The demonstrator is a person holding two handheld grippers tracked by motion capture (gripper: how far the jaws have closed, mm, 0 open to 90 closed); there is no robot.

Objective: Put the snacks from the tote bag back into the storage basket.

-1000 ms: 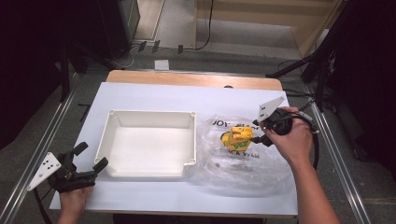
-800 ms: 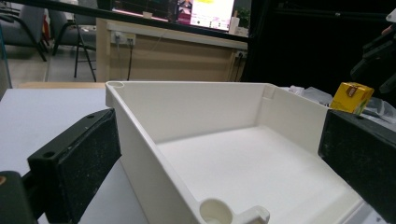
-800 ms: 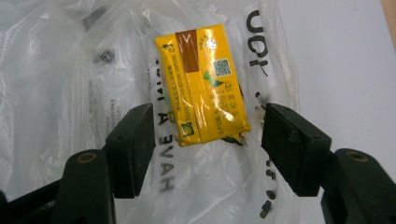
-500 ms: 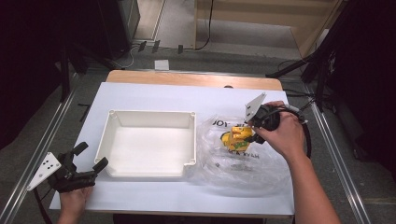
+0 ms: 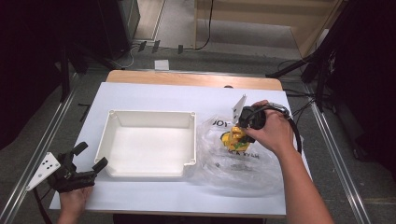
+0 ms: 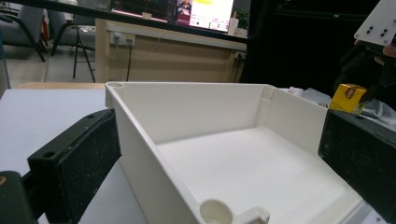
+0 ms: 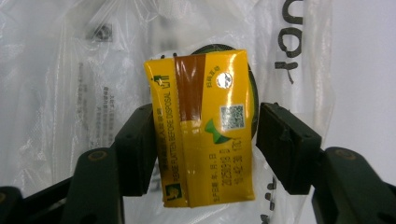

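In the right gripper view the right gripper (image 7: pixel 205 149) has its jaws to either side of a yellow carton (image 7: pixel 203 128); the left jaw touches the carton's edge, while a thin gap shows at the right jaw, so I cannot tell whether the carton is truly clamped. The carton's long axis runs along the jaws, away from the camera, with its far end over a dark round shape that is mostly hidden behind it. It is a glossy yellow pack with a brown band, a small square code, a green mark and printed lettering down one side; the small print is hard to read. It lies on or above a crumpled clear plastic bag (image 5: pixel 238 161) with black lettering, cut off at the edges. From the high view the hand (image 5: pixel 271 133) covers most of the right gripper, and the bag lies on the white counter (image 5: pixel 154 95) just right of an empty white tray (image 5: pixel 148 114). The left gripper (image 5: pixel 88 156) sits at the counter's near left corner, jaws spread wide, aimed toward the tray.
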